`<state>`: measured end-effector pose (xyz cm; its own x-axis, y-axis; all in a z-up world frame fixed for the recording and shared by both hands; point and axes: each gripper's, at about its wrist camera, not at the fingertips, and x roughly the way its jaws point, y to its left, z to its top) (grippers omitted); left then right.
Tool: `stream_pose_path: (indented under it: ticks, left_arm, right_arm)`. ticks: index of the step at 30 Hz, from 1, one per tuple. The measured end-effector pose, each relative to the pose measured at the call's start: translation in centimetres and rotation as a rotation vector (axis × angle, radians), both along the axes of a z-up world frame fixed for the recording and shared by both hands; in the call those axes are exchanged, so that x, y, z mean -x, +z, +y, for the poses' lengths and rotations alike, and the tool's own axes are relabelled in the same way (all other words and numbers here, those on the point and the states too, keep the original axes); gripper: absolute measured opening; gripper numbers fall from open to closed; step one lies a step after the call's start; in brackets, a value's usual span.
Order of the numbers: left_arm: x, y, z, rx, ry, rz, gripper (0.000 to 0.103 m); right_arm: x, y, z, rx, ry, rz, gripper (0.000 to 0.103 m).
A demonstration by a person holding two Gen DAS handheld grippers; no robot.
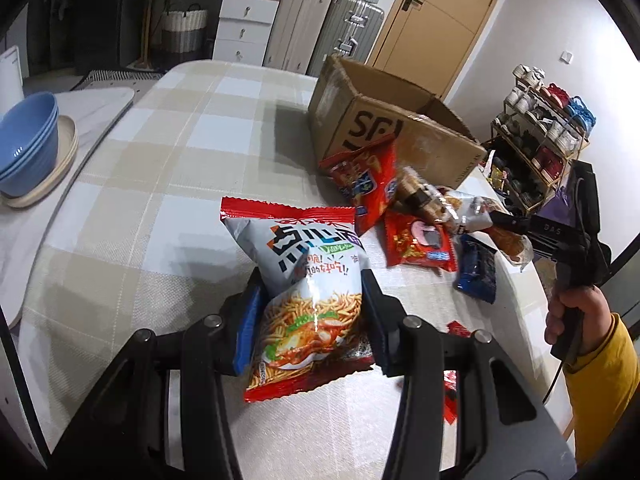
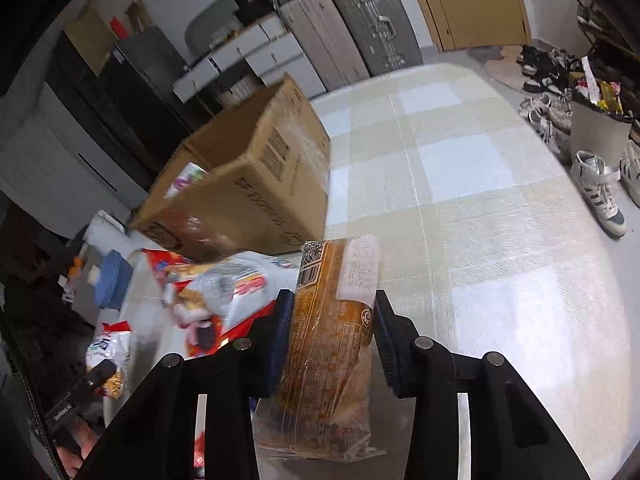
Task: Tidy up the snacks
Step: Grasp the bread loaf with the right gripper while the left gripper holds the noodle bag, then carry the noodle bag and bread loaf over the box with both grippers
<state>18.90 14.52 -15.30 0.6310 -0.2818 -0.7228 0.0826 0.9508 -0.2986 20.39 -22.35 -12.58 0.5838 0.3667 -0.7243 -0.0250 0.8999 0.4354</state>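
Beige-and-white checked cloth covers the table point(image 1: 168, 152) we work at, and both our grippers are loaded above its near edge. Nearest us, the left gripper point(image 1: 312, 304) has its blue-padded fingers clamped on the sides of a puffy white-and-red bag of crispy noodle snack point(image 1: 304, 280), held clear of the cloth. The right gripper point(image 2: 328, 332) has its fingers pressed together on a clear-wrapped brown cake or bread pack point(image 2: 332, 320), also lifted, near the table's right edge.

Our step, as we judge it, is to carry both packs to the open brown cardboard shipping box point(image 1: 384, 120) standing toward the far right corner. We should squeeze no harder, since both packs are soft and crushable, lift above the box wall before moving in, and send one hand at a time so the grippers do not meet over the opening. A snack already lies inside.

Between us and the box, a loose heap of red, blue and clear snack packets point(image 1: 416, 224) lies on the cloth, touching one another. At the left edge, stacked blue plastic bowls point(image 1: 28, 144) sit on a cream plate.

Beyond the table stand white drawers, upright grey suitcases point(image 1: 340, 36), a wooden door point(image 1: 436, 20) and a shoe rack point(image 1: 544, 124) to the right.
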Motion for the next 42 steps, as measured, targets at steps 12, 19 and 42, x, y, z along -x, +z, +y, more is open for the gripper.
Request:
stream_pose_path:
  ticks: [12,19,42]
  left_arm:
    - [3.8,4.5,-2.6,-0.036,-0.033,-0.1,0.042]
    - [5.7,6.7,-4.0,-0.041,-0.065,-0.133,0.043]
    - [6.8,9.2,-4.1,-0.029,-0.111,-0.122,0.043]
  right_arm:
    - [9.3,8.6,2.6,-0.096,0.106,-0.256,0.039]
    - [13.2,10.5,5.2,-0.16,0.159,-0.311,0.039]
    - [12.2,10.8,5.9,-0.188,0.194,-0.317,0.039]
